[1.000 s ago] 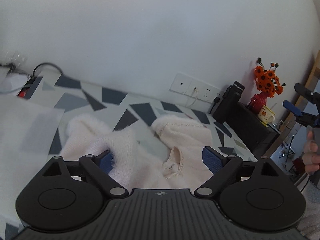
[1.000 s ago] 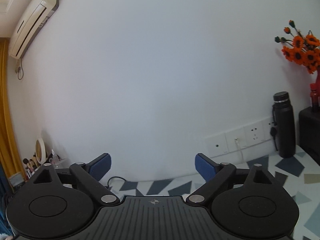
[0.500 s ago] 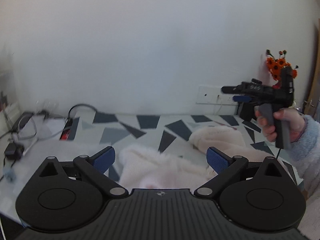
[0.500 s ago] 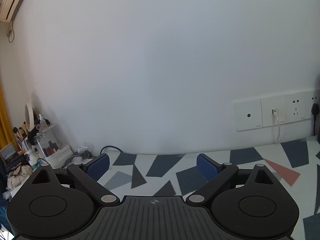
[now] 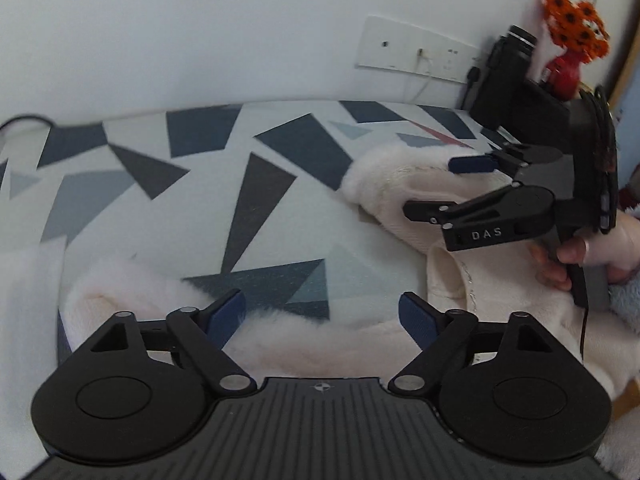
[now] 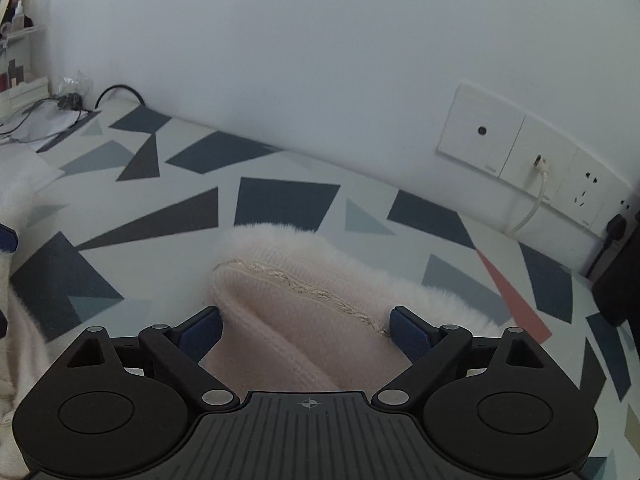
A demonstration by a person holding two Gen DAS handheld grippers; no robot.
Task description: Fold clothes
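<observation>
A cream fluffy sweater [image 5: 476, 280] lies crumpled on a table with a grey and navy triangle pattern [image 5: 280, 168]. My left gripper [image 5: 322, 320] is open just above a fuzzy sleeve [image 5: 152, 300] at the near left. My right gripper [image 6: 306, 330] is open, its jaws on either side of a sleeve end turned inside out [image 6: 304, 312] with a stitched seam. It also shows from the side in the left wrist view [image 5: 440, 184], held by a hand over the sweater's far right part. Nothing is gripped.
A wall with a socket panel [image 6: 528, 160] and a white plugged cable runs along the table's far edge. A black bottle [image 5: 500, 72], a black box and a red vase of orange flowers [image 5: 568, 48] stand at the far right. Cables and clutter [image 6: 48, 108] lie far left.
Both grippers have tilted down and come closer to the sweater. The right gripper has dropped from facing the wall to straddling the sleeve end. Both stay open.
</observation>
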